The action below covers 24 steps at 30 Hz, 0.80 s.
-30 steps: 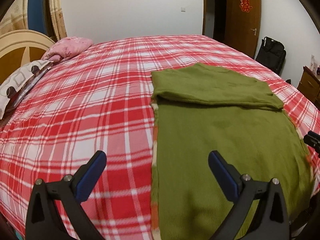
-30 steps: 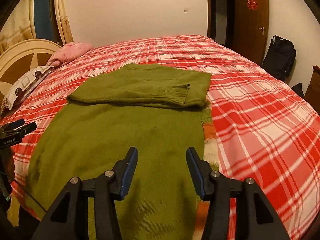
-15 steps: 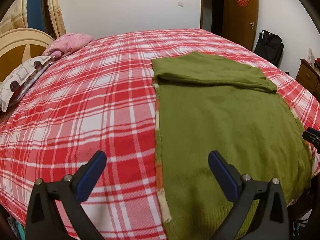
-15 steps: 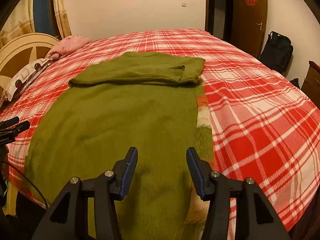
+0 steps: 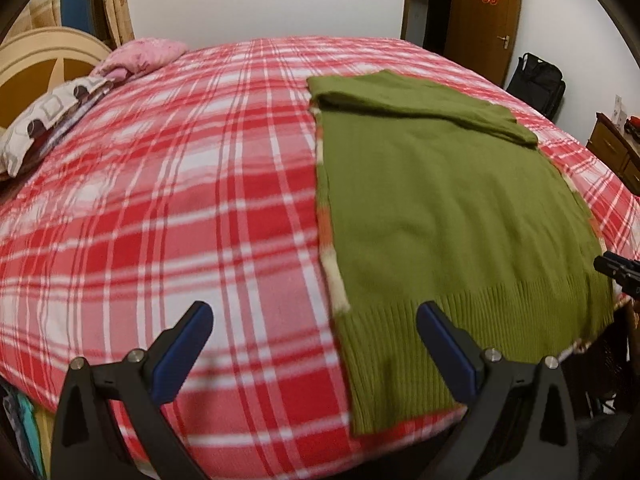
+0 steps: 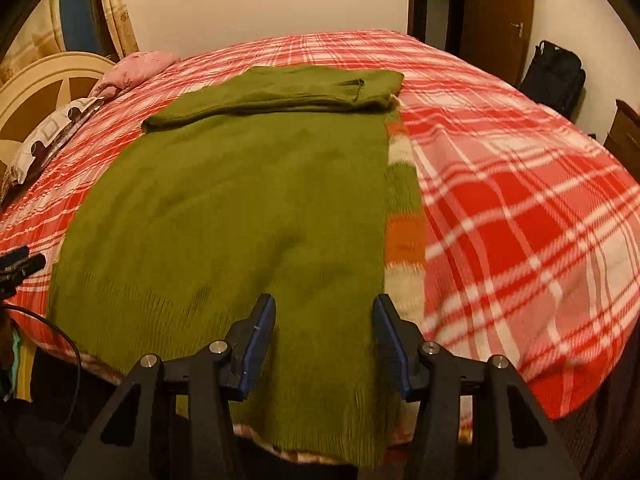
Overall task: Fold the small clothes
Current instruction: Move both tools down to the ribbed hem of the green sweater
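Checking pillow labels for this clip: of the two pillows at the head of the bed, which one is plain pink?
The farther pillow, next to the wall. The nearer pillow is pale with dark brown shapes.

Black jaws, blue pads (image 5: 188, 340), silver screws

The bed (image 5: 160, 208) is covered with a red and white checked blanket (image 6: 520, 208). On the blanket lies a green sweater (image 5: 440, 208), spread flat, with its sleeves folded across the far part. Its ribbed hem reaches the near edge of the bed. Along its side edges a strip of orange and cream shows, perhaps the underside of the sweater. At the head end lie a pink pillow (image 5: 140, 54) and a patterned pillow (image 5: 44, 120).
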Available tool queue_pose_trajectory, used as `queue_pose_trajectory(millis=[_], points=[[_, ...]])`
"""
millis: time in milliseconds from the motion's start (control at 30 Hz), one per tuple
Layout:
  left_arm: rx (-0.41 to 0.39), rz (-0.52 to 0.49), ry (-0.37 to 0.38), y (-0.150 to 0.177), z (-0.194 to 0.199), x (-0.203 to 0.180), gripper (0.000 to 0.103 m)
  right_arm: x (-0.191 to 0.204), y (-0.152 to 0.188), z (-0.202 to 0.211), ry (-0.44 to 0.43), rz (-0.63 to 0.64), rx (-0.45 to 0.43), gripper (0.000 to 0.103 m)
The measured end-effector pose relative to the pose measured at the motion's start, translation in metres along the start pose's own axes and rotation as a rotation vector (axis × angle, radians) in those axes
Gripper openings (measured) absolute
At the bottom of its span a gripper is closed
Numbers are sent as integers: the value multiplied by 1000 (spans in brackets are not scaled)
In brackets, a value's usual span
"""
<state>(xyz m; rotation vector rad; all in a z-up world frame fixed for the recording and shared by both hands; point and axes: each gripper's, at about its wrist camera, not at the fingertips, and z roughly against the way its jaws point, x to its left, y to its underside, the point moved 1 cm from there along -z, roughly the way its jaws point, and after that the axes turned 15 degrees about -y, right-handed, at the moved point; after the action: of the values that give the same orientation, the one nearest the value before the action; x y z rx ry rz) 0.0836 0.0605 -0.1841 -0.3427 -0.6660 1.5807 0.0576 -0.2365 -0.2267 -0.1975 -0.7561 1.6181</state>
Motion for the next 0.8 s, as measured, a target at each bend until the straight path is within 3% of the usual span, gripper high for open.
queue_pose_trajectory(millis=[167, 333, 467, 567, 633, 700, 800], points=[[54, -21, 67, 17, -1, -12, 98, -5, 11, 7, 15, -15, 9, 52], [117, 0, 132, 27, -10, -14, 83, -13, 21, 14, 0, -44, 13, 52], [105, 0, 137, 30, -7, -15, 75, -19, 28, 14, -15, -70, 28, 52], [109, -2, 150, 31, -6, -16, 66, -24, 32, 13, -41, -98, 41, 52], [110, -9, 171, 31, -4, -17, 47, -27, 34, 13, -57, -112, 48, 52], [116, -24, 191, 32, -2, -21, 40, -27, 36, 13, -69, -117, 53, 52], [121, -38, 195, 34, -2, -26, 40, -28, 39, 13, -84, -122, 63, 52]])
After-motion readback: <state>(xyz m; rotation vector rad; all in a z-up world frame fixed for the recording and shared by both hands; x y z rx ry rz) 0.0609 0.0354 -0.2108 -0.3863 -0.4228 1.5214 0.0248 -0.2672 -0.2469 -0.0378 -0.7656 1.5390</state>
